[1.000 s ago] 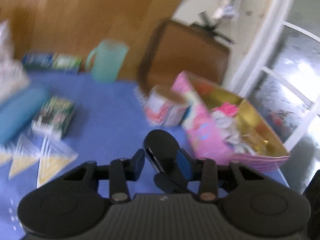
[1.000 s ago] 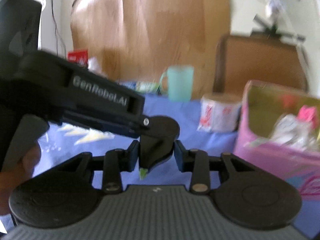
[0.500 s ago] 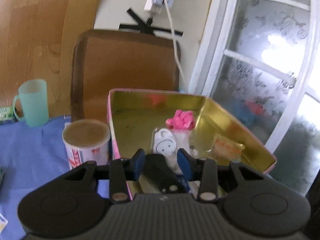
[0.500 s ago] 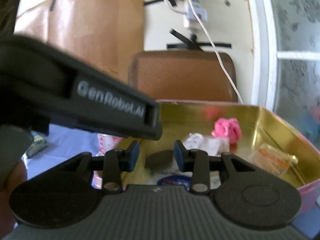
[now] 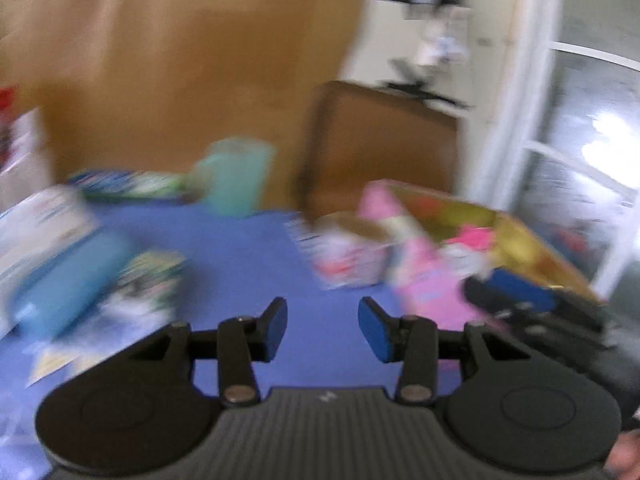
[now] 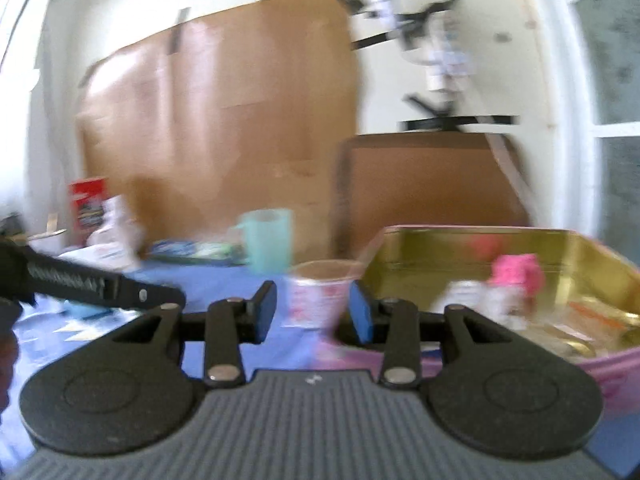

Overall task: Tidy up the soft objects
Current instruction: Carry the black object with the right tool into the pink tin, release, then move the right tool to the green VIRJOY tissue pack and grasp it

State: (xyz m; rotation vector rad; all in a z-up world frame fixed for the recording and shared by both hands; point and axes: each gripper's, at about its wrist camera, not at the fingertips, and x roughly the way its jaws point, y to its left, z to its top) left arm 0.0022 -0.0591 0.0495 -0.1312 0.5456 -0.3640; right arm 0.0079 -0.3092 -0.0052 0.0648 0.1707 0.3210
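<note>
Left wrist view: your left gripper (image 5: 323, 328) has just been opening and its jaws now stand apart with nothing between them, only the blue cloth (image 5: 248, 264) showing through the gap. The picture is smeared, so slow the swing before you choose the next thing. The tin (image 5: 520, 236) sits at the right, its pink outer wall facing you and its gold inside holding a pink soft piece (image 5: 476, 236). A paper cup (image 5: 348, 256) stands just beside the tin's left wall, and a teal mug (image 5: 236, 176) stands further back. To the left lie a blue roll (image 5: 68, 280) and a patterned packet (image 5: 148, 280), both too blurred to name surely; judge which of them is soft once the view steadies. The right gripper (image 5: 516, 304) shows at the right edge, over the tin's near corner, so keep your paths from crossing.

Right wrist view: your right gripper (image 6: 312, 312) has also just been opening; the jaws are spread and bare, framing the cup (image 6: 320, 292). The tin (image 6: 472, 248) lies right of it, with the pink piece (image 6: 518, 276) and pale wrapped things inside. The left gripper (image 6: 100, 286) reaches in from the left, low over the cloth. I would hold the right one back, clear of the tin's rim, while the left goes for the next pick.
</note>
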